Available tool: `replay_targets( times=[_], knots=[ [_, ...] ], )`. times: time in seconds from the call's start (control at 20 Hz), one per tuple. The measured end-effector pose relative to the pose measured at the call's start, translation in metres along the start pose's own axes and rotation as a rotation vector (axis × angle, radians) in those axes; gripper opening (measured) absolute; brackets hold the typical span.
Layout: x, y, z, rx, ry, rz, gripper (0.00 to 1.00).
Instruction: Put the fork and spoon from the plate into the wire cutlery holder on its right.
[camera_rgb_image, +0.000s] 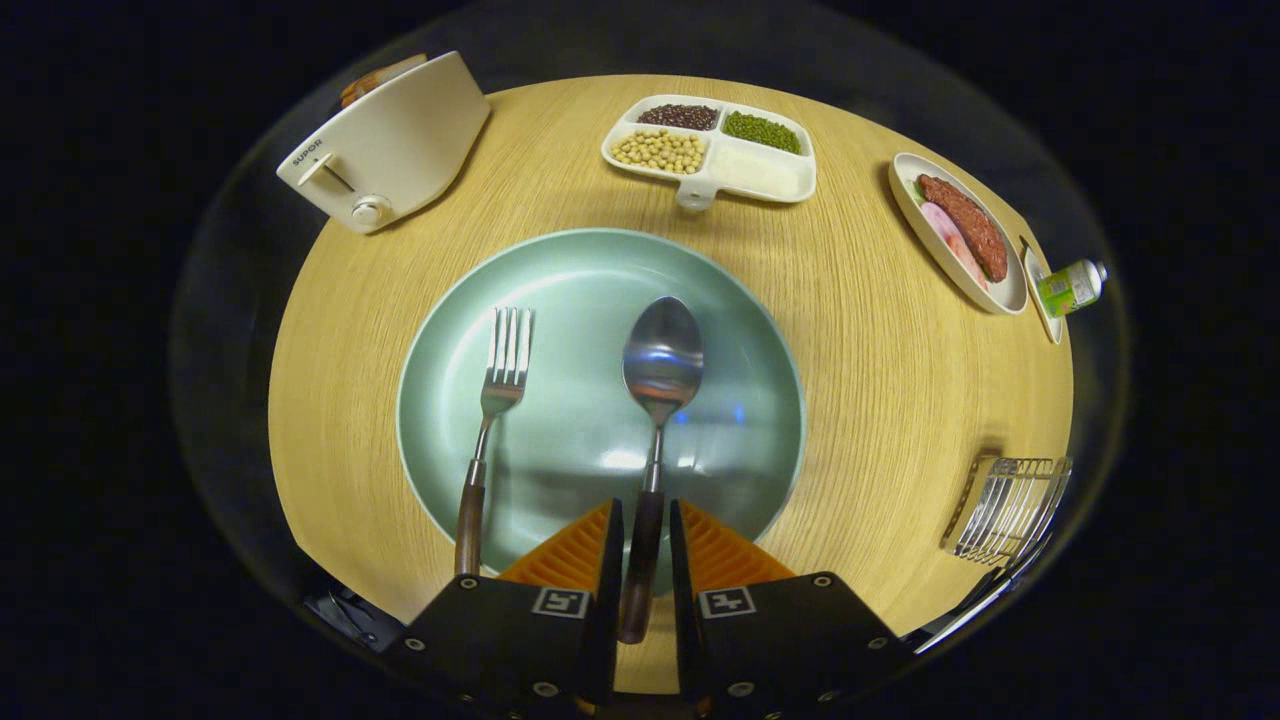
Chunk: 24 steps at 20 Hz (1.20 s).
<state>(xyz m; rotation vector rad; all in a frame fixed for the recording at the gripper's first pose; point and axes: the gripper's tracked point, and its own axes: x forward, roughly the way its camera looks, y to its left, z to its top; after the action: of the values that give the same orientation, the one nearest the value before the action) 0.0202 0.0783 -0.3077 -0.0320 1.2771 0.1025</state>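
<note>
A pale green plate (590, 280) lies on the round wooden table just ahead of the fingers. On it lie a fork (497, 385) and, to its right, a spoon (661, 355), both with dark wooden handles pointing back toward me. My gripper (645, 508) is low over the plate's near rim, and the spoon's handle runs between its two fingers. Thin gaps show on both sides of the handle, so the gripper is open around it. The wire cutlery holder (1010, 505) stands at the table's right edge, well right of the plate.
A white toaster (385, 145) stands at the far left. Beyond the plate sits a divided white dish (712, 150) of beans. At the far right are an oval plate of meat (960, 232) and a small green bottle (1070, 287).
</note>
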Motion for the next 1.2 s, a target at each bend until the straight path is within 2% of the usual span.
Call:
replay_targets(
  times=[0.1,0.3,0.7,0.95,1.2],
  knots=[
    [0.000,0.000,0.002,0.015,-0.003,0.003,0.16],
    [-0.001,0.006,0.003,0.079,-0.008,0.063,0.08],
    [-0.049,-0.020,0.013,0.140,-0.148,0.129,0.06],
    [-0.097,-0.072,0.006,0.177,-0.248,0.105,0.06],
    [-0.129,-0.146,-0.016,0.226,-0.302,0.046,0.06]
  ],
)
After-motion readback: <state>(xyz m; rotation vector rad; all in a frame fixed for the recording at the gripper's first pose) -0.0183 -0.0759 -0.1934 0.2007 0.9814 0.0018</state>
